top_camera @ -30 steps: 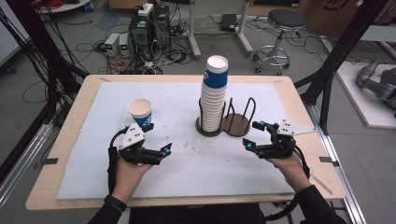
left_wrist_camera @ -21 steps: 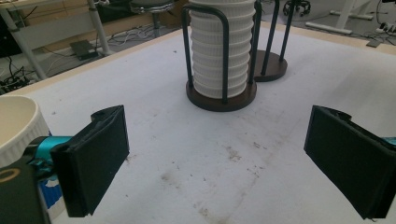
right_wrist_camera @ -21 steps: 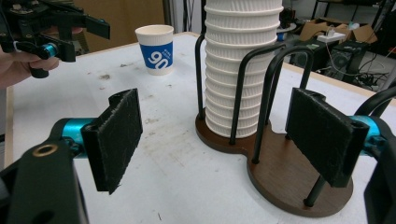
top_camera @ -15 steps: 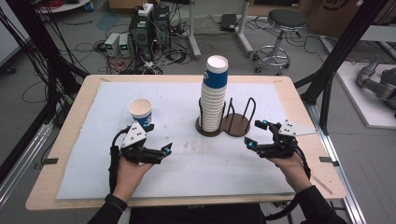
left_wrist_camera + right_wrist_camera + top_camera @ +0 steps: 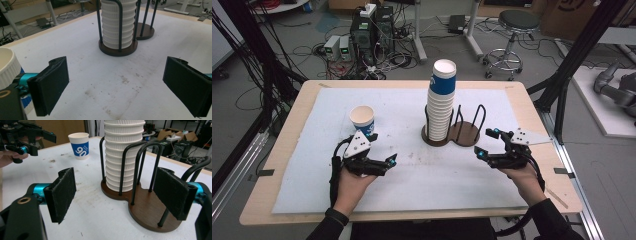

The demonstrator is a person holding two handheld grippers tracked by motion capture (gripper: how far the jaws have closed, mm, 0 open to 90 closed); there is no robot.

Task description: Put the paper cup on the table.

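Your left gripper sits low over the white-covered surface, fingers spread wide with nothing between them, just stained mat. The single paper cup (white with a blue band and a "90" printed on it) stands upright right behind that gripper; in the left gripper view its rim is close by the left finger, and whether they actually touch is hard to say from that angle.

Your right gripper is over on the other side, fingers also apart and holding nothing. It's aimed at the cup holder, a dark wooden figure-eight base with black wire hoops. The tall stack of cups fills the left ring of that holder, upright, topped by a blue-banded cup, while the right ring, the one nearer your right gripper, has no cups in it. The two grippers are well apart, with the holder between and beyond them.
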